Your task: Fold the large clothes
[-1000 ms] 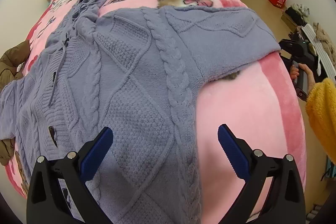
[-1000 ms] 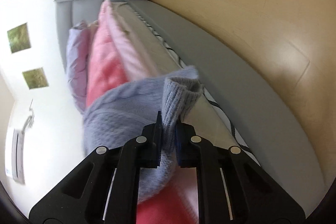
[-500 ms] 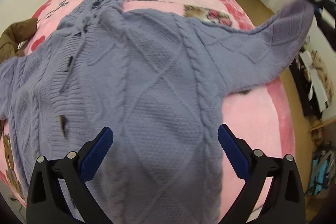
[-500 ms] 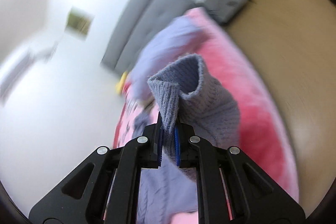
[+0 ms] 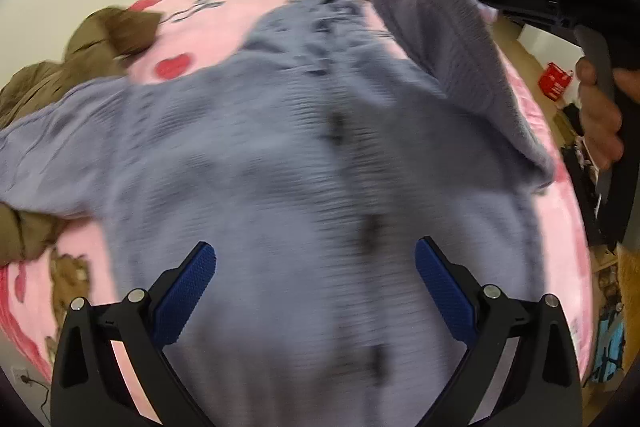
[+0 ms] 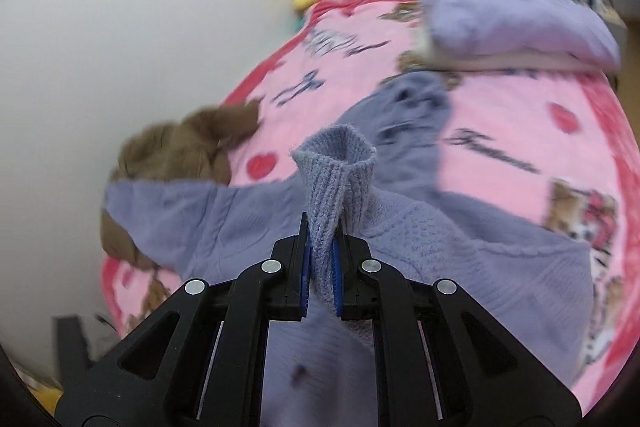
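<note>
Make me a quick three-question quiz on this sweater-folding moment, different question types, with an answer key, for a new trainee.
1. True or false: the left hand-held gripper is clamped on the sweater's hem.
2. Multiple choice: which part of the lavender knit sweater does the right hand-held gripper pinch? A) the hood B) the ribbed sleeve cuff C) a button
3. Fill in: the brown garment lies at the edge of the pink ____.

Key:
1. False; its jaws stand wide open above the sweater, gripping nothing.
2. B; the cuff sticks up between the closed pads, the sleeve lifted over the body.
3. Blanket.
</note>
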Motion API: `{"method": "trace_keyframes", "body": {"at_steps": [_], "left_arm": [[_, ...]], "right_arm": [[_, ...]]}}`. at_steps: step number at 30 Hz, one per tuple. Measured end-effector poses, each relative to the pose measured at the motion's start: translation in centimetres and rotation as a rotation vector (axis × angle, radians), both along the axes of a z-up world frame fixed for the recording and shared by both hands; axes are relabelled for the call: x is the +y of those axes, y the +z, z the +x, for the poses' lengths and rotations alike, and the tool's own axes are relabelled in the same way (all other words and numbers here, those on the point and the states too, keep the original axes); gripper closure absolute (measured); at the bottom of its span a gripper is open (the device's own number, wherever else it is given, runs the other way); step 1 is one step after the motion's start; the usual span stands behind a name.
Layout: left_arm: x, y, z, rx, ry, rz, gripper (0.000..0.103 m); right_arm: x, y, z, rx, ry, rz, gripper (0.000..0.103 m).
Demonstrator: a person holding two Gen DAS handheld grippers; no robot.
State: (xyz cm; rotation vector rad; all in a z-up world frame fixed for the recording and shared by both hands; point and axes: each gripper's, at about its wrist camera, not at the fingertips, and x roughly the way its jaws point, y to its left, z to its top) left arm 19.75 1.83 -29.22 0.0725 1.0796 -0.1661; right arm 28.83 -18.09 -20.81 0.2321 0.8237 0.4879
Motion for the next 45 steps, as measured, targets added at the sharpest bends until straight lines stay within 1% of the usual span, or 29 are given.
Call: {"method": "trace_keyframes", "body": {"at_steps": [2,4,5,7,10,11,13,14,17,19,20,21,22,23,24,26,28,29,30,31,33,34,35,36,37,39,41,43,45], "left_arm": [[3.0,-0.6,0.2,0.004,0.019,-0.004,0.005],[5.9,-1.2,0.6,0.011,0.041,0.003,0.005],[7.2,-1.4,0.8,0.010,0.050,0.010,0.005],[9.4,-1.8,1.1,0.003,0.065,0.021,0.005],[12.1,-2.4,1.1,0.011,0.097,0.030,0.005],[12.9,-2.6,1.1,0.017,0.108,0.026,0.005],[14.8,-3.1,1.2,0.032,0.139,0.011,0.005],[15.5,-3.3,0.7,0.039,0.151,0.004,0.005],[17.7,-3.8,0.5,0.054,0.193,-0.018,0.005],[18.7,-4.0,0.7,0.061,0.216,-0.026,0.005],[19.1,-4.0,0.9,0.063,0.228,-0.029,0.005],[19.3,-3.9,1.1,0.062,0.233,-0.033,0.005],[19.4,-3.7,1.4,0.057,0.235,-0.042,0.005],[19.5,-3.4,1.7,0.048,0.232,-0.049,0.005],[19.5,-2.9,2.2,0.035,0.222,-0.057,0.005],[19.4,-2.2,3.4,0.017,0.201,-0.077,0.005],[18.8,-1.3,5.2,0.011,0.170,-0.121,0.005],[18.5,-1.3,6.4,0.017,0.160,-0.147,0.005],[18.3,-1.5,7.7,0.036,0.152,-0.174,0.005],[17.6,-2.0,9.3,0.074,0.134,-0.207,0.005],[16.6,-3.8,11.8,0.154,0.105,-0.272,0.005],[16.1,-5.0,13.1,0.202,0.126,-0.301,0.005],[15.8,-6.1,14.0,0.239,0.155,-0.324,0.005],[15.5,-7.1,14.8,0.263,0.185,-0.347,0.005],[15.1,-7.7,15.1,0.277,0.206,-0.355,0.005],[14.0,-8.6,15.4,0.283,0.229,-0.333,0.005],[13.3,-9.1,15.5,0.283,0.239,-0.314,0.005],[13.3,-9.9,15.6,0.292,0.279,-0.323,0.005],[13.6,-10.3,15.4,0.292,0.325,-0.358,0.005]], "right_arm": [[5.1,-0.9,0.5,-0.002,0.039,-0.033,0.095],[9.6,-1.3,0.6,-0.041,0.082,-0.090,0.095],[11.3,-1.5,0.7,-0.048,0.108,-0.095,0.095],[13.9,-1.9,2.2,-0.034,0.136,-0.088,0.095],[18.4,-3.9,3.6,0.001,0.162,-0.156,0.095],[19.6,-5.2,4.2,0.031,0.168,-0.187,0.094],[21.3,-7.8,5.2,0.099,0.187,-0.233,0.094],[22.0,-9.6,5.4,0.143,0.203,-0.261,0.094],[22.8,-12.8,5.2,0.217,0.242,-0.302,0.094],[23.0,-13.9,5.0,0.242,0.256,-0.318,0.093],[22.8,-14.0,4.9,0.237,0.258,-0.309,0.092],[22.6,-13.9,4.9,0.240,0.267,-0.284,0.082],[22.2,-13.5,4.8,0.255,0.283,-0.232,0.073],[21.7,-13.0,4.8,0.260,0.289,-0.189,0.050],[20.8,-12.1,4.4,0.245,0.288,-0.151,0.040],[18.8,-10.2,2.9,0.192,0.294,-0.130,0.037],[16.3,-8.6,1.0,0.131,0.280,-0.163,0.025],[14.6,-7.7,-0.4,0.079,0.268,-0.217,0.018],[13.1,-7.2,-1.9,0.026,0.253,-0.312,0.017],[11.6,-7.1,-3.0,-0.023,0.244,-0.441,0.017],[9.2,-7.8,-5.3,-0.094,0.231,-0.665,0.017],[7.9,-8.5,-6.2,-0.120,0.226,-0.774,0.018],[6.0,-9.7,-7.3,-0.141,0.232,-0.917,0.020],[4.7,-10.4,-7.8,-0.148,0.236,-0.990,0.024],[3.3,-11.2,-8.3,-0.151,0.242,-1.047,0.026],[1.2,-12.2,-8.8,-0.149,0.225,-1.102,0.030],[-0.3,-12.7,-8.8,-0.150,0.196,-1.125,0.033],[-1.3,-13.2,-8.9,-0.158,0.169,-1.147,0.036],[-1.3,-13.6,-8.7,-0.160,0.180,-1.146,0.052]]}}
